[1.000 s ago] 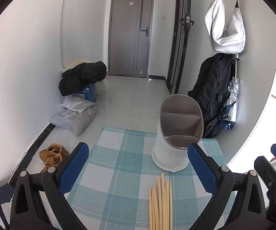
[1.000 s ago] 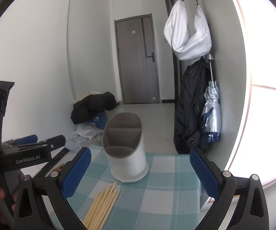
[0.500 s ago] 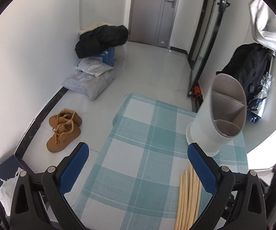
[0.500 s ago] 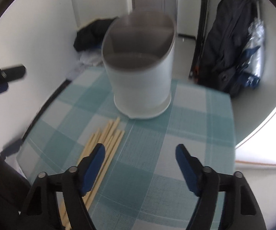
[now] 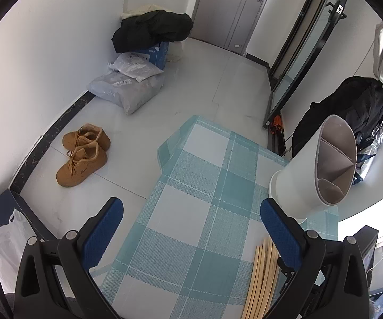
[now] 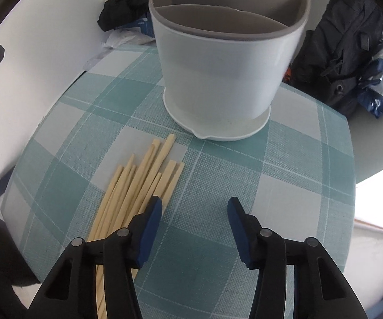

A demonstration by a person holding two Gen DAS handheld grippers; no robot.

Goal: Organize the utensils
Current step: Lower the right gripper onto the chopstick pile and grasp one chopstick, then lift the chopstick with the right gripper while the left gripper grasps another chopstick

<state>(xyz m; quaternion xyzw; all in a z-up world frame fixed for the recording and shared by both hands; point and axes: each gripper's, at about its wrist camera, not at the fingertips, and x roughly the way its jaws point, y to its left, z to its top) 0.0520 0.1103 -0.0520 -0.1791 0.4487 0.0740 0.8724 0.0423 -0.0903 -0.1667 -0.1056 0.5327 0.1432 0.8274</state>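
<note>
A white utensil holder (image 6: 226, 61) with a grey divided insert stands on the teal checked tablecloth (image 6: 284, 175); it also shows at the right of the left wrist view (image 5: 313, 175). Several wooden chopsticks (image 6: 138, 183) lie in a bundle in front of it, also seen in the left wrist view (image 5: 263, 276). My right gripper (image 6: 194, 210) is open and empty, low over the cloth, its left finger just right of the chopsticks. My left gripper (image 5: 191, 218) is open wide and empty, above the table's left part.
The small table (image 5: 191, 175) ends at the left over a tiled floor with brown shoes (image 5: 82, 154), bags (image 5: 127, 85) and a dark coat pile (image 5: 151, 29). A black backpack (image 6: 345, 40) hangs behind the holder. A white plastic bag (image 5: 5, 242) sits lower left.
My right gripper has dropped and tilted down toward the chopsticks, and its jaws have narrowed. My left gripper has swung left and tilted down, so the holder sits at its right edge.
</note>
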